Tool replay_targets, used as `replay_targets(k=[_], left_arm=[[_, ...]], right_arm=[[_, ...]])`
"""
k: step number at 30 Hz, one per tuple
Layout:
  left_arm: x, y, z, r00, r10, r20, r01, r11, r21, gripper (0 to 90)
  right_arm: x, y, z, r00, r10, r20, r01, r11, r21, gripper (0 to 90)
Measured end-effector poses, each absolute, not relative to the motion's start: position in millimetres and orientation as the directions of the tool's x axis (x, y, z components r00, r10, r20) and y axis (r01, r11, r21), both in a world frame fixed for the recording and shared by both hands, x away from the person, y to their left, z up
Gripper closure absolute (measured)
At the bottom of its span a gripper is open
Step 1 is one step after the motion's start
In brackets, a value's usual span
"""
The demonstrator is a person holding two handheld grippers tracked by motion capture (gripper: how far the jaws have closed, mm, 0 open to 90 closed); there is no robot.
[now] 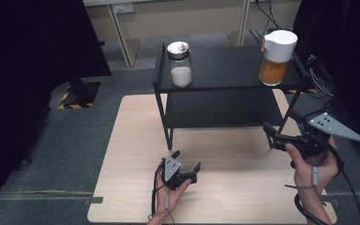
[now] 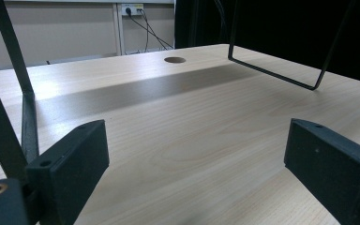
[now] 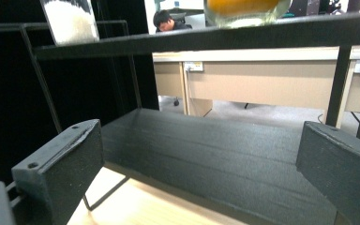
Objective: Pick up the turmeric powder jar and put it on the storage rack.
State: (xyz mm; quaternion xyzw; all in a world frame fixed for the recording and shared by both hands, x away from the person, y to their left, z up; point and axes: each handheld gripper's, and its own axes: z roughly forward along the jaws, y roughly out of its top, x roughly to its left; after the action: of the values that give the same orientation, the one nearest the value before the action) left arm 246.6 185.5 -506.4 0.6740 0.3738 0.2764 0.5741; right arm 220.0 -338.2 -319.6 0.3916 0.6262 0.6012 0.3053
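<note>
No readable text, labels or numbers anywhere.

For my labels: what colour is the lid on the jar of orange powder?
White; the lid on the jar shows best in the high view.

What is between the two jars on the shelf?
Nothing. In the high view, the black shelf top is bare between the white jar and the orange jar.

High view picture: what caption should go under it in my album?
Two open grippers, left and right, wait on the table before a black shelf holding two jars.
</note>
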Motion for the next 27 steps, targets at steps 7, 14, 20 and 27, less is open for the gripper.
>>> replay_targets(k=[7, 14, 20, 27], left_arm=[[246.4, 185.4, -506.5, 0.567, 0.822, -0.057, 0.186, -0.061, 0.981, 6.2], [246.2, 185.3, -506.6, 0.568, 0.821, -0.055, 0.185, -0.061, 0.981, 6.3], [246.1, 185.1, -506.6, 0.567, 0.822, -0.054, 0.184, -0.063, 0.981, 6.2], [246.1, 185.3, -507.1, 0.566, 0.822, -0.059, 0.184, -0.057, 0.981, 6.3]], right_arm=[[218.5, -338.8, -331.3, -0.508, 0.856, 0.101, 0.142, -0.032, 0.989, 1.5], [213.9, -339.8, -340.8, -0.506, 0.856, 0.102, 0.148, -0.031, 0.988, 1.5], [206.7, -336.9, -350.8, -0.506, 0.859, 0.082, 0.155, -0.003, 0.988, 1.5], [204.1, -336.7, -366.4, -0.506, 0.857, 0.094, 0.187, 0.003, 0.982, 1.5]])
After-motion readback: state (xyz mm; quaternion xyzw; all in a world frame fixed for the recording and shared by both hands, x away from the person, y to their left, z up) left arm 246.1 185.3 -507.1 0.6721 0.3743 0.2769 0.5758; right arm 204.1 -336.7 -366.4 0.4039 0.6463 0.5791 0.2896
